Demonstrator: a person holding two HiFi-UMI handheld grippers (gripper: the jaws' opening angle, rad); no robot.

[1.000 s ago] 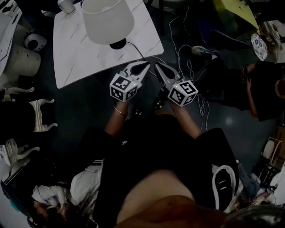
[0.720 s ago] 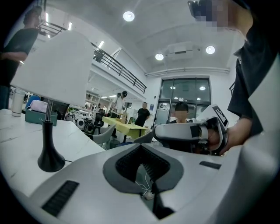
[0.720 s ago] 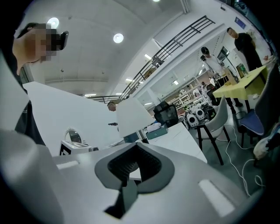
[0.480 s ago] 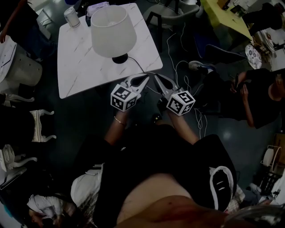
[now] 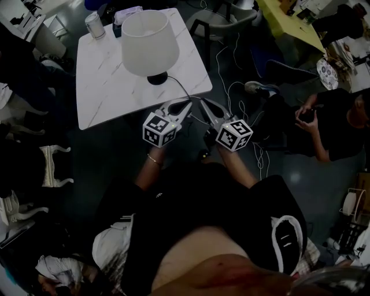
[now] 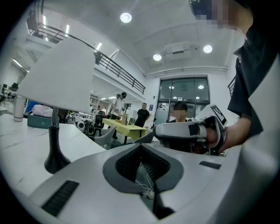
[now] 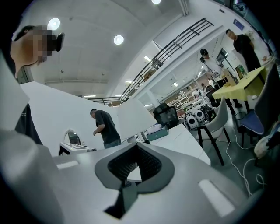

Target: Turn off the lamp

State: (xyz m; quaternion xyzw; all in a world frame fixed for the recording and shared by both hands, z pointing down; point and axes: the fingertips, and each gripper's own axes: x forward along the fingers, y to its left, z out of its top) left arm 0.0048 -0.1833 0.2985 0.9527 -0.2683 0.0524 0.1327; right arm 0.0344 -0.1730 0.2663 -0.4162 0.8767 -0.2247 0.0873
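Jaws on both grippers read closed from my end. On the left gripper (image 5: 184, 107) the tips meet with nothing between them, and through the gap behind them I see only floor (image 5: 115, 156) and a thin white cable. The right gripper (image 5: 206, 105) looks the same, tips together and empty. Both sit at the centre of the head view, side by side and near each other. They angle inward and point up-frame, and they are just off the near edge of the surface (image 5: 104, 87).

That surface is a white marbled top filling the upper left of the head view. A seated person (image 5: 329, 124) in dark clothes is at the right edge, well apart from it.

The lamp (image 5: 149, 43) stands upright on the far half of the surface, above the grippers in the frame. It has a wide white shade over a thin stem and a round dark base (image 5: 157, 78). I cannot tell from the shade whether it is lit. Neither gripper touches it. In the left gripper view it is at the left of the frame. In the right gripper view its shade shows just past the jaw tips.

A box (image 5: 127, 14) lies behind the lamp at the top edge, and a can (image 5: 93, 24) stands at the surface's upper-left corner.

The cord (image 5: 178, 87) runs from the base toward the near edge, close to the jaw tips.
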